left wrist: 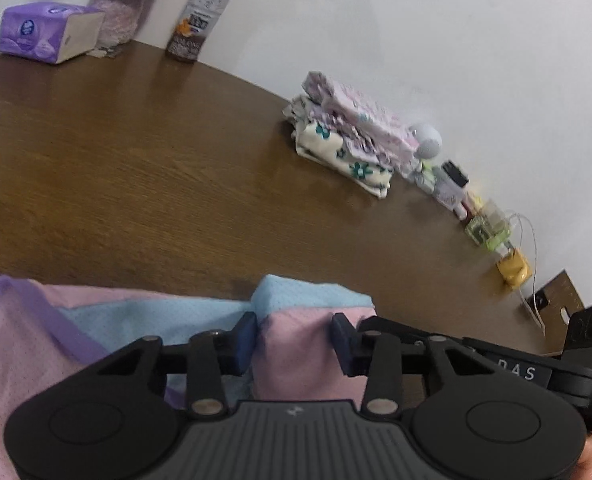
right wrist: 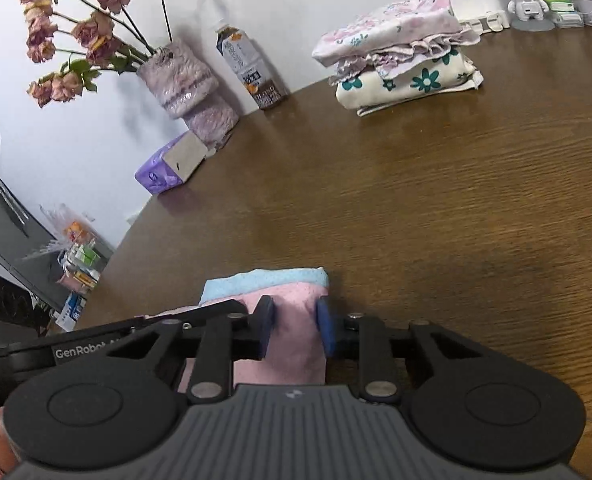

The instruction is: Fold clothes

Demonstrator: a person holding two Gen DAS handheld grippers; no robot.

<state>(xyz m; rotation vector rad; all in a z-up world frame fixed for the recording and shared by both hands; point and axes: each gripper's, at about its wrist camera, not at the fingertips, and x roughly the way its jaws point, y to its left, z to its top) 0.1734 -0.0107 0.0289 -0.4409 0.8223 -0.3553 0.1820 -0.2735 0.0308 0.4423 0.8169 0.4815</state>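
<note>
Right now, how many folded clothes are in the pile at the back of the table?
2, maybe more. A pink floral piece lies on top; a cream piece with teal flowers lies beneath it. Frilled lilac edges between them may belong to a third.

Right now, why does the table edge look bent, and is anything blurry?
Left wrist view: fisheye lens bows the table edge; the folded clothes stack and clutter beyond look smeared. Right wrist view: same bowing, sharper; bottle casts a soft wall shadow.

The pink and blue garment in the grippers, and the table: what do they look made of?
Garment: apparently thin mesh knit, matte, judging by its tiny dot-like holes and soft folds; purple trim. Table: wood or wood-look veneer, brown with visible grain and slight sheen; which one is unclear.
</note>
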